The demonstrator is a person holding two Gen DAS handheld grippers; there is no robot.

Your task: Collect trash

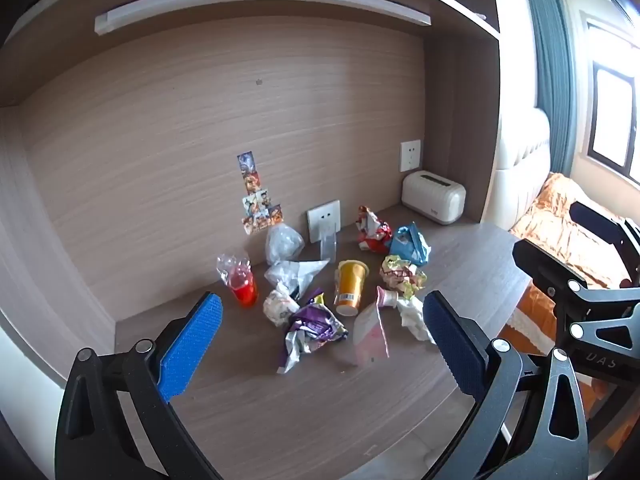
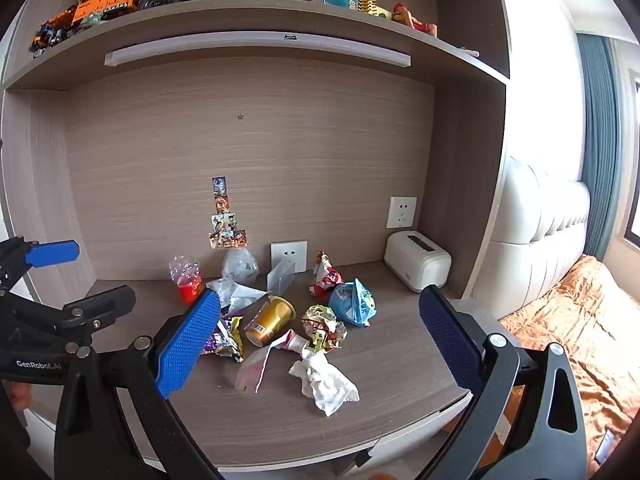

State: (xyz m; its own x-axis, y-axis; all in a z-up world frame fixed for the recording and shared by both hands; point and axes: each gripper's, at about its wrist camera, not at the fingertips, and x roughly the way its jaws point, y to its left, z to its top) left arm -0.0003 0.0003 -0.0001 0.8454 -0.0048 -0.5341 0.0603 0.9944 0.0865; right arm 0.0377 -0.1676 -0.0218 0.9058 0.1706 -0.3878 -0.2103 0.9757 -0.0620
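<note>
Wooden desk (image 2: 400, 360), trash pile (image 2: 288, 320) mid-surface, front edge bare.

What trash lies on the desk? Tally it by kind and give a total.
Cups: 2 (yellow cup, red cup)
Clear bags: 2 (rear clear bag, front clear bag)
Wrappers: 5 (purple wrapper, white wrapper, yellow-green wrapper, blue wrapper, red wrapper)
Packets: 1 (pink packet)
Tissues: 1 (white tissue)
Total: 11
</note>
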